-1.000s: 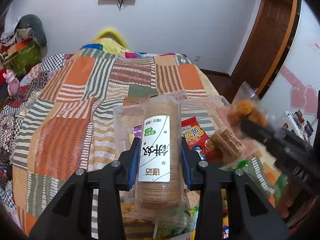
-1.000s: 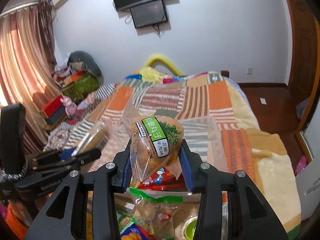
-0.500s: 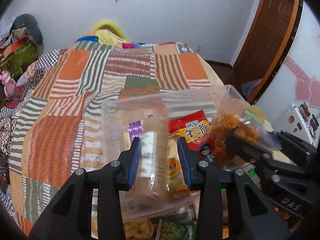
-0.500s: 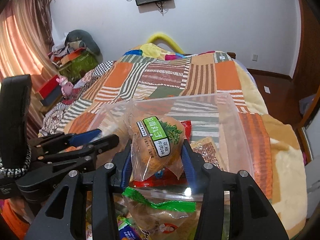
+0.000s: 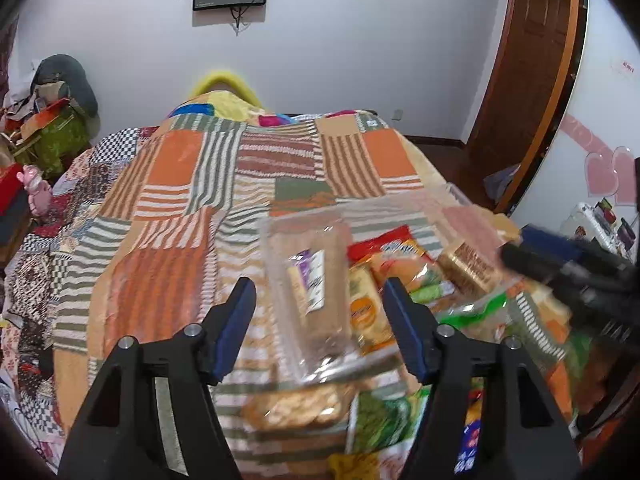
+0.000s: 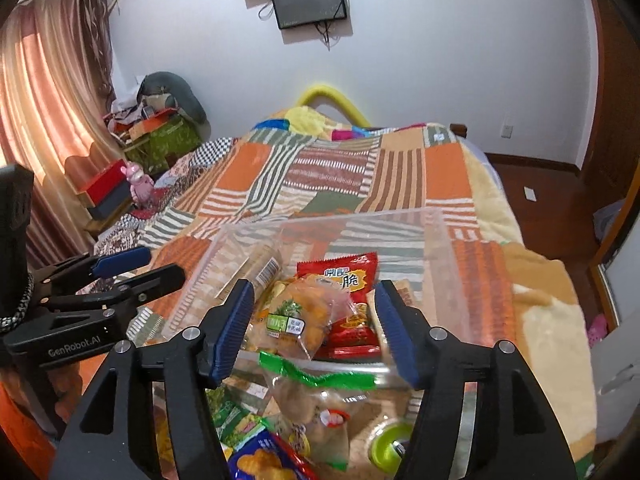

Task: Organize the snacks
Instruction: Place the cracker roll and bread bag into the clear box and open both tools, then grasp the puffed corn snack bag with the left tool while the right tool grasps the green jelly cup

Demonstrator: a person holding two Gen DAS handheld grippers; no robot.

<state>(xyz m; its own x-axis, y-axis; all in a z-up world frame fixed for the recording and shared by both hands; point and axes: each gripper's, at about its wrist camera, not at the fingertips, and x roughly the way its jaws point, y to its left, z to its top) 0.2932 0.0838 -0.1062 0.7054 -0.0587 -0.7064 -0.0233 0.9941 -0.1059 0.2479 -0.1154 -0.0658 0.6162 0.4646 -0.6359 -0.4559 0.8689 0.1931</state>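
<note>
A clear plastic bin stands on the patchwork bed. In it lie a cracker sleeve, a bag of orange snacks with a green label and a red packet. My left gripper is open and empty, just in front of the cracker sleeve in the bin. My right gripper is open and empty above the bin's near wall, with the orange snack bag lying between its jaws' line of sight. The left gripper also shows at the left of the right wrist view.
Loose snack packets lie in front of the bin: a clear green-topped bag, a blue packet, a round cracker pack, a green lid. The bed's right edge drops to a wooden floor.
Both grippers opened. The cracker sleeve left the left gripper and the orange snack bag left the right gripper; both now lie in the bin. Both grippers pulled back a little.
</note>
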